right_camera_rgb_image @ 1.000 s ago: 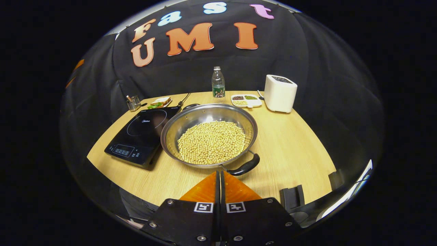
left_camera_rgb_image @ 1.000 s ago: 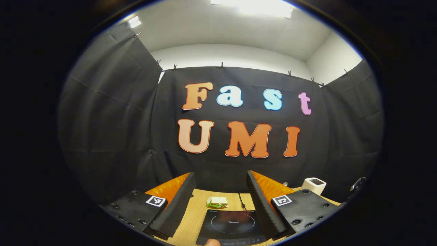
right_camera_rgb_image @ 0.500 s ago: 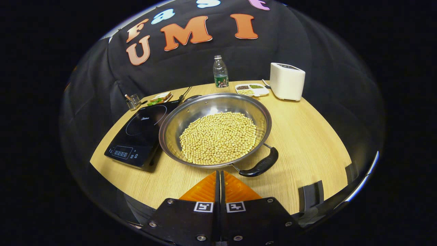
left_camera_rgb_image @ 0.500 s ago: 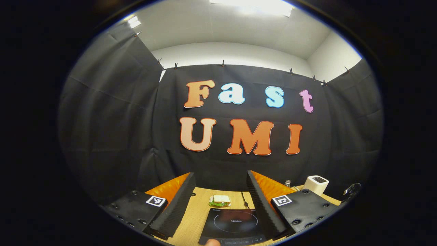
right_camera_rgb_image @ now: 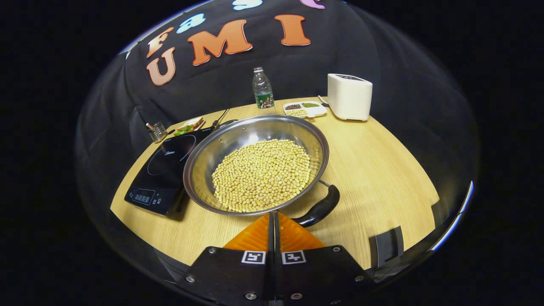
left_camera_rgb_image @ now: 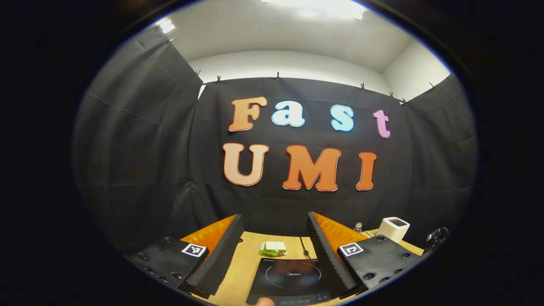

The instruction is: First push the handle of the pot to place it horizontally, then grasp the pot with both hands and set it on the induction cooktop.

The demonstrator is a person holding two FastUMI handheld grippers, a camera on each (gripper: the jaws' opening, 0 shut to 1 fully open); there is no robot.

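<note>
Wooden table [right_camera_rgb_image: 374,161], pot [right_camera_rgb_image: 255,165], induction cooktop [right_camera_rgb_image: 163,172], bottle [right_camera_rgb_image: 262,89], toaster [right_camera_rgb_image: 349,97], divided tray [right_camera_rgb_image: 304,109]

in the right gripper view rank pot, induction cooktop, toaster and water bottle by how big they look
1. pot
2. induction cooktop
3. toaster
4. water bottle
The toaster and bottle stand farther from the camera, so their true sizes stay unsure.

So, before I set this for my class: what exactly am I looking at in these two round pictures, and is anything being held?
Each picture comes from a camera riding on a hand-held two-finger gripper. In the left gripper view, the left gripper is open, aimed over the induction cooktop toward a sandwich. In the right gripper view, the right gripper is shut, empty, near the pot of beans and its black handle. The wooden table also carries a water bottle, a white appliance and a divided dish. Nothing is held.
</note>
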